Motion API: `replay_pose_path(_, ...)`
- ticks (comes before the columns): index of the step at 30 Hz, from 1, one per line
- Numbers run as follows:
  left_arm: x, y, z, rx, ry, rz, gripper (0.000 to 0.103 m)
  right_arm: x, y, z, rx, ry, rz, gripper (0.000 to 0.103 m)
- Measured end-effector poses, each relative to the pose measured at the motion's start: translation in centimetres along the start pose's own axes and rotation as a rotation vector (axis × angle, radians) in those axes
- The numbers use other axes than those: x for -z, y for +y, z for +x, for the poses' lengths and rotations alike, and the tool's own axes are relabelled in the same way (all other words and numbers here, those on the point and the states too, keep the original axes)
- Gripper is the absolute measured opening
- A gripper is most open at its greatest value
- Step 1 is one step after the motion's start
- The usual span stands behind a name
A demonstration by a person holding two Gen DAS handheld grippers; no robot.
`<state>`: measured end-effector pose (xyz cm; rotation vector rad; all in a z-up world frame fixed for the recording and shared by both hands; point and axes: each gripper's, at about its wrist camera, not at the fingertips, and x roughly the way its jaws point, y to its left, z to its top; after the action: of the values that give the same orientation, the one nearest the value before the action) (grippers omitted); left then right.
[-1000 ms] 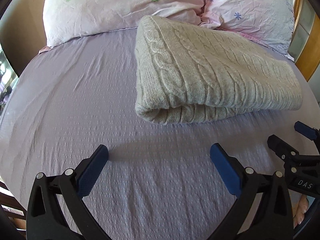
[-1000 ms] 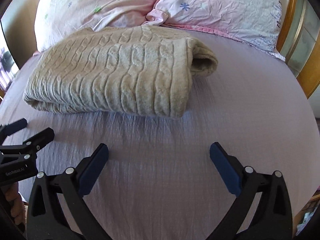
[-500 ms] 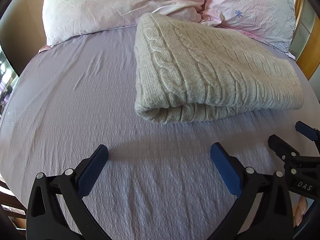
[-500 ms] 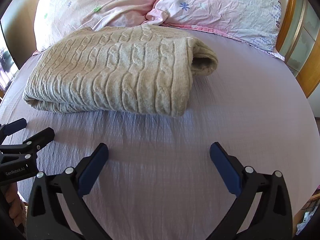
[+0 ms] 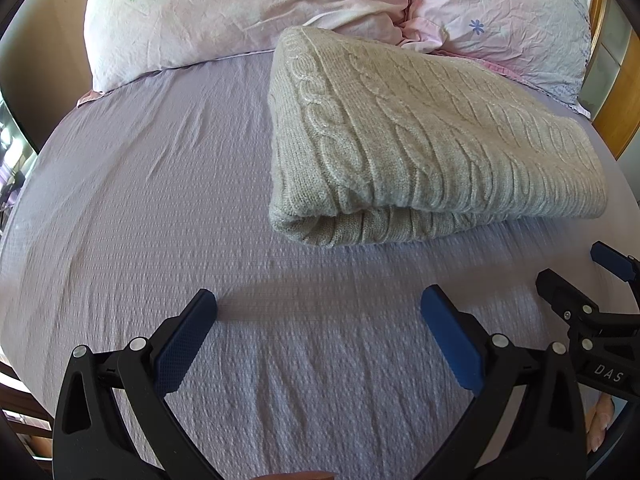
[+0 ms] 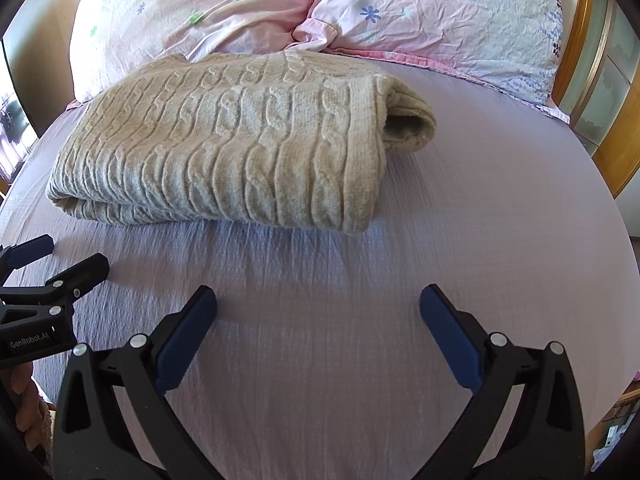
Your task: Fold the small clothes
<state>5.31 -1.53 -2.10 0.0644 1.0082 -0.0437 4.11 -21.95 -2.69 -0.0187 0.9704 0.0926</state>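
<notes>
A beige cable-knit sweater [image 5: 420, 136] lies folded into a thick rectangle on the lilac bed sheet [image 5: 160, 200], near the pillows. It also shows in the right wrist view [image 6: 224, 148], with a rolled open end at its right. My left gripper [image 5: 318, 308] is open and empty, hovering over bare sheet in front of the sweater's left corner. My right gripper [image 6: 318, 308] is open and empty over the sheet in front of the sweater's right end. Each gripper shows at the edge of the other's view, the right gripper [image 5: 580, 276] and the left gripper [image 6: 60, 260].
Two pink flowered pillows [image 6: 248, 8] [image 6: 440, 12] lie behind the sweater at the head of the bed. A wooden headboard frame [image 6: 600, 92] stands at the right. The bed's near edge drops off at the lower left [image 5: 16, 392].
Both grippers have drifted slightly towards the sweater, which looks a little larger and lower in the views. The sweater has not moved and both grippers stay open.
</notes>
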Motion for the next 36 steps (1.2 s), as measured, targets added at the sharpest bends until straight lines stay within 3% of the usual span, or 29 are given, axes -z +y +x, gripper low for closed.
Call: replay_pose_path(36, 0.1, -0.1, -0.04, -0.002, -0.002, -0.002, 0.102, -0.2, 0.07, -0.12, -0.011, -0.006, -0.022, 0.101)
